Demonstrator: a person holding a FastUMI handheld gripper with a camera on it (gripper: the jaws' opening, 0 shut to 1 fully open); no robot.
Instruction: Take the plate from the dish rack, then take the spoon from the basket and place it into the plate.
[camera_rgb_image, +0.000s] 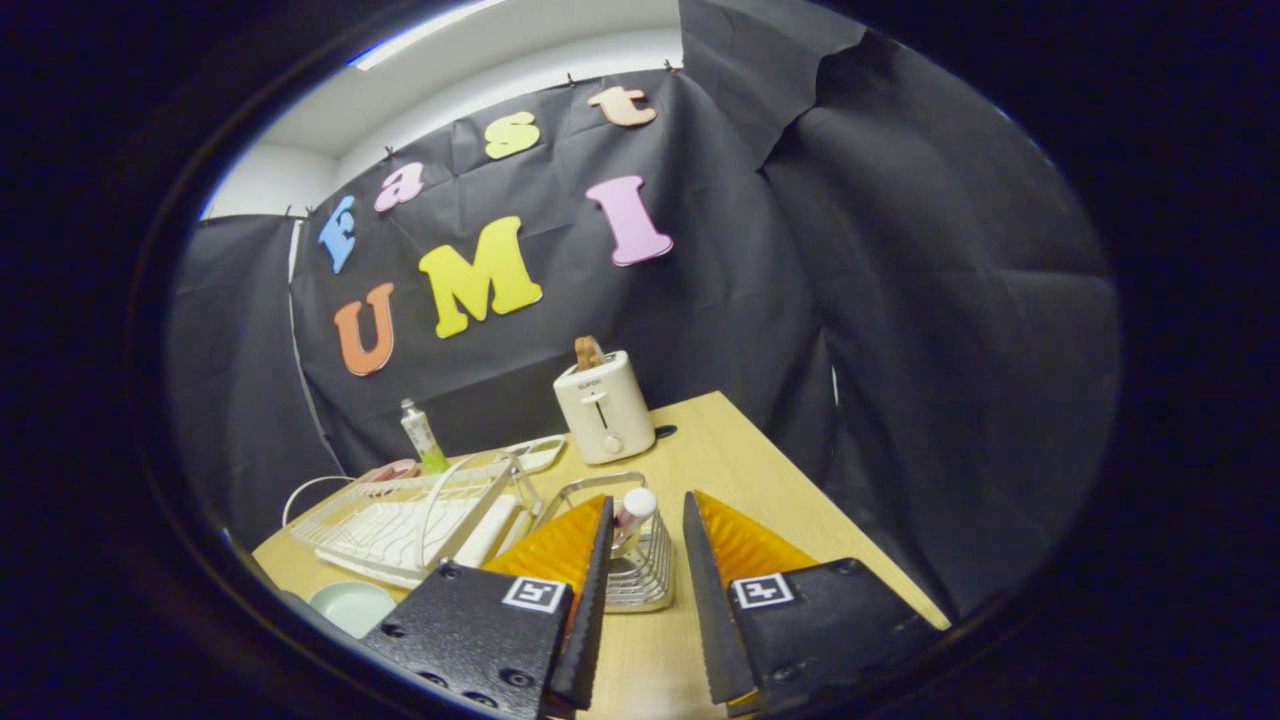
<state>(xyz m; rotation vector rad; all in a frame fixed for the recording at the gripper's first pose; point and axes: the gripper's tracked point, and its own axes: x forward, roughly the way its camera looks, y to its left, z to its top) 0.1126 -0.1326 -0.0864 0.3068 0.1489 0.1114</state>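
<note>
Risk: the spoon (636, 512) stands upright in a light wire basket (625, 560); a skewed pinch could tip the basket or drag it across the desk (770, 470). Claw (648, 520) fingers apart, holding nothing, spoon handle top between the tips. Plate (352, 606) lies flat near the desk's front edge, beside the dish rack (400, 520).

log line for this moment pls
gripper open, empty | spoon in basket ahead | plate on table | next: grasp spoon
</note>
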